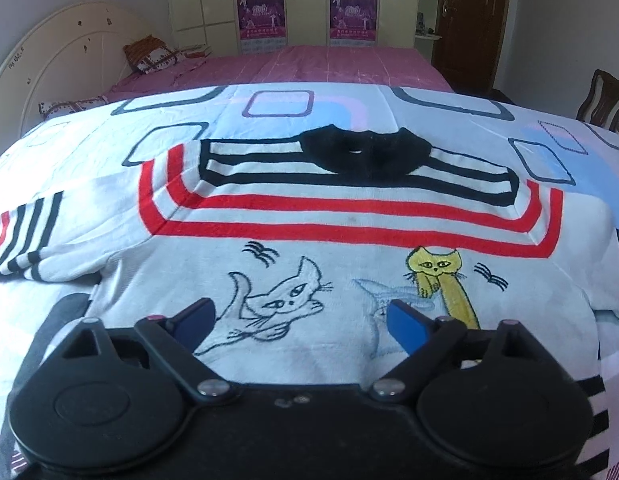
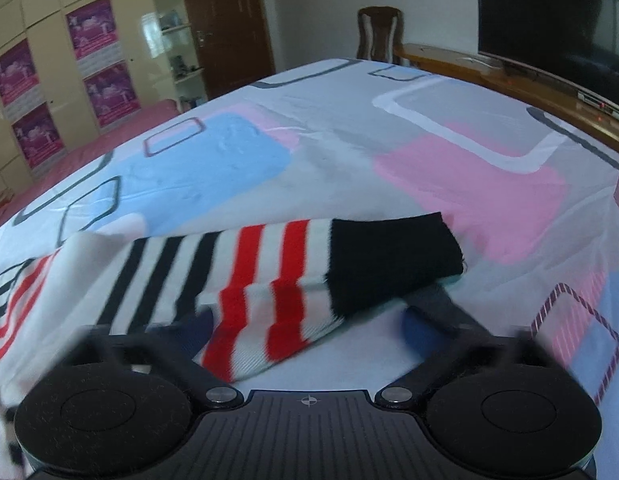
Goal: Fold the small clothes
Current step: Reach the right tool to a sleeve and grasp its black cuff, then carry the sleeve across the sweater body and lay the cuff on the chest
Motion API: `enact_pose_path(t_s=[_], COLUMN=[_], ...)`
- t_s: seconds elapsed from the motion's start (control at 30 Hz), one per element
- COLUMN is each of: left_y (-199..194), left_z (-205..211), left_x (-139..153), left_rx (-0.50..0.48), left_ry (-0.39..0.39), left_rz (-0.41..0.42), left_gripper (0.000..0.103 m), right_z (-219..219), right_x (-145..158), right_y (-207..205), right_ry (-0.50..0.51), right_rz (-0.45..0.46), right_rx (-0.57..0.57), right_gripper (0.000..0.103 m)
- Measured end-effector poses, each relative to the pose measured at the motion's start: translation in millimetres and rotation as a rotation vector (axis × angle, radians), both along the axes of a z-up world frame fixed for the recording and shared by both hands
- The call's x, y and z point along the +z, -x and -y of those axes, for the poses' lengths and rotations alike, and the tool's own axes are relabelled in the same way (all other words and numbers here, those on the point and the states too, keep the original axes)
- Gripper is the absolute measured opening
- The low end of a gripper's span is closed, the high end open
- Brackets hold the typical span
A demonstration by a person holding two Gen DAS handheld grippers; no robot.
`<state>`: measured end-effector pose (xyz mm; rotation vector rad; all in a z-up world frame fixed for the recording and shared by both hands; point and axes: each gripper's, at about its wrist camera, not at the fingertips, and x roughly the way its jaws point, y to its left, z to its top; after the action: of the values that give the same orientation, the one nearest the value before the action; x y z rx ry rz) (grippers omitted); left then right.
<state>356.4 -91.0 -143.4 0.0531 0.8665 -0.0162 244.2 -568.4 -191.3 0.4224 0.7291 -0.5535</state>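
The bed [image 1: 449, 104] carries everything here, covered with a sheet printed with blue, pink and grey squares, and behind it a second bed with a pink cover stands before the wardrobe [image 1: 305, 0]. On the printed sheet lies the sweater [image 1: 341, 216], a small white one with red and black stripes, a black collar and drawn cats on the front; it lies spread flat, front up, with the collar toward the far edge of the bed and the hem toward the near edge. I judge that the folding is only at its start: the body shows no fold at all, and one sleeve [image 1: 25, 248] lies stretched out toward the left edge of the bed. The other sleeve [image 2: 293, 276], with its black cuff [image 2: 389, 260], lies stretched toward the right edge, and it seems a little raised and bent at its near end. The left tongs [image 1: 301, 326] stand wide open just over the cats near the hem and hold nothing. The right tongs [image 2: 309, 328] are about half open with the striped part of the sleeve between the jaws; the picture is blurred, so I cannot tell if the pads already press on it. Both sleeves and the body remain to be folded.
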Motion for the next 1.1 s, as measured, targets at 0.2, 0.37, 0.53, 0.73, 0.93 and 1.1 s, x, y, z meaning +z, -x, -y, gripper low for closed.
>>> enact_pose_path(t_s=[0.2, 0.37, 0.53, 0.73, 0.93, 1.1], left_y=[-6, -12, -14, -14, -16, -20], left_z=[7, 1, -8, -24, -52, -84], left_x=[-3, -4, -2, 3, 8, 12], left_rx=[-0.019, -0.023, -0.015, -0.043, -0.065, -0.049], left_ry=[-0.008, 0.037, 0.018, 0.036, 0.072, 0.087], left_rz=[-0.008, -0.026, -0.035, -0.019, -0.001, 0.006], left_gripper=[0.082, 0.071, 0.07, 0.07, 0.07, 0.07], right_z=[17, 16, 2, -52, -158, -254], right_x=[-1, 3, 19, 58, 85, 77], right_y=[-2, -5, -10, -28, -66, -100], right_ry=[-0.033, -0.029, 0.027, 0.091, 0.071, 0.014], right_rz=[0.059, 0.084, 0.105, 0.183, 0.258, 0.254], right_rx=[-0.016, 0.003, 0.038, 0.177, 0.398, 0.588], right_gripper=[0.043, 0.015, 0.011, 0.01, 0.01, 0.01])
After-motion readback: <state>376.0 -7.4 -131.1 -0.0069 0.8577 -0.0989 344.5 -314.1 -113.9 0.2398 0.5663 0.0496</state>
